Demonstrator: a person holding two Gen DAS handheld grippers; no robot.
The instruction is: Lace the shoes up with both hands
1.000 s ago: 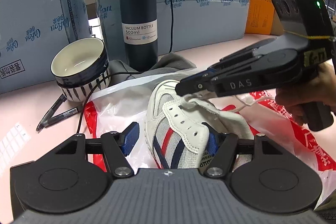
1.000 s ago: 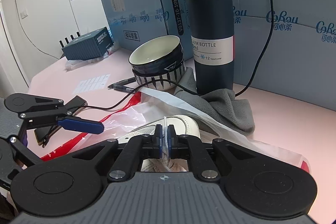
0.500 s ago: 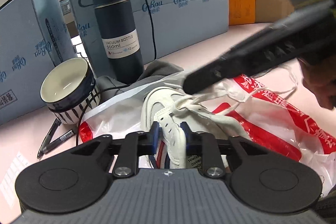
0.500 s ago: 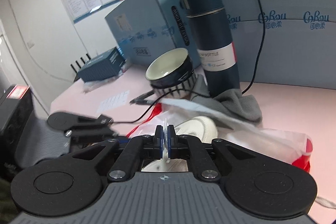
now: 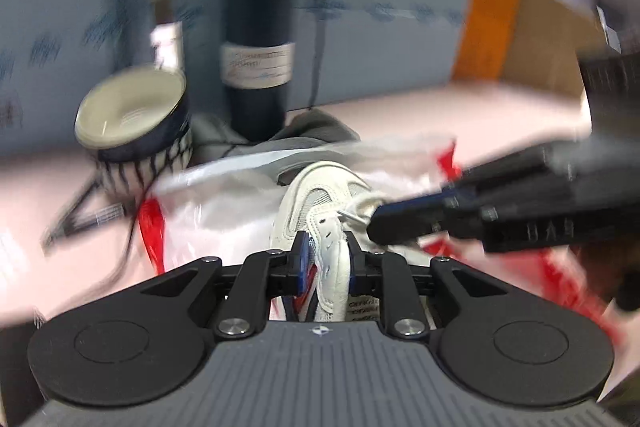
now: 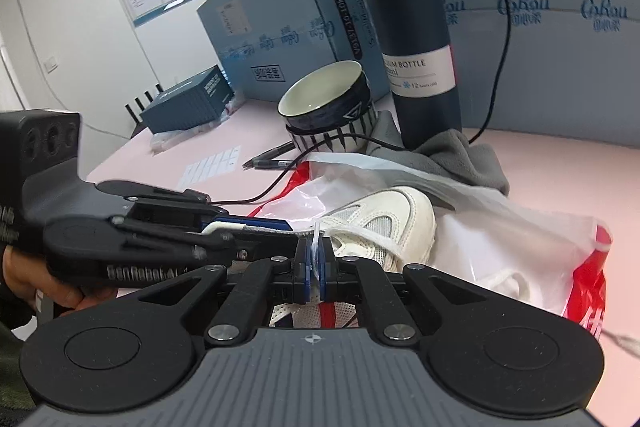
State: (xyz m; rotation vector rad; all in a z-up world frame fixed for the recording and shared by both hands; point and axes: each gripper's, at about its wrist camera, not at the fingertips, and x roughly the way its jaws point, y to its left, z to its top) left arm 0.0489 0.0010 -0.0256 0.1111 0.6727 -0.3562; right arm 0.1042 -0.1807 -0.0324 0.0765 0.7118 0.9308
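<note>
A white sneaker (image 5: 320, 195) with red and navy stripes lies toe-away on a white and red plastic bag (image 5: 224, 211). My left gripper (image 5: 326, 251) is shut on the shoe's eyelet flap, pinching the upper between its blue pads. In the left wrist view, the right gripper (image 5: 376, 219) reaches in from the right and touches the white lace (image 5: 360, 207) near the toe-end eyelets. In the right wrist view, the right gripper (image 6: 316, 259) is shut on the lace (image 6: 317, 239), which stands thin between its pads; the shoe (image 6: 384, 223) lies just beyond, and the left gripper (image 6: 224, 227) comes in from the left.
A dark blue vacuum bottle (image 6: 408, 43), a striped bowl (image 6: 328, 111), a grey cloth (image 6: 452, 159), pens (image 6: 272, 159) and a black cable (image 6: 280, 183) crowd the pink table behind the shoe. Blue boxes (image 6: 280, 27) form the back wall. A hand (image 6: 40, 279) holds the left gripper.
My left gripper went from open around the shoe to shut on its eyelet flap. The right gripper kept hold of the lace and drew back in close to the shoe. The left view is now motion-blurred.
</note>
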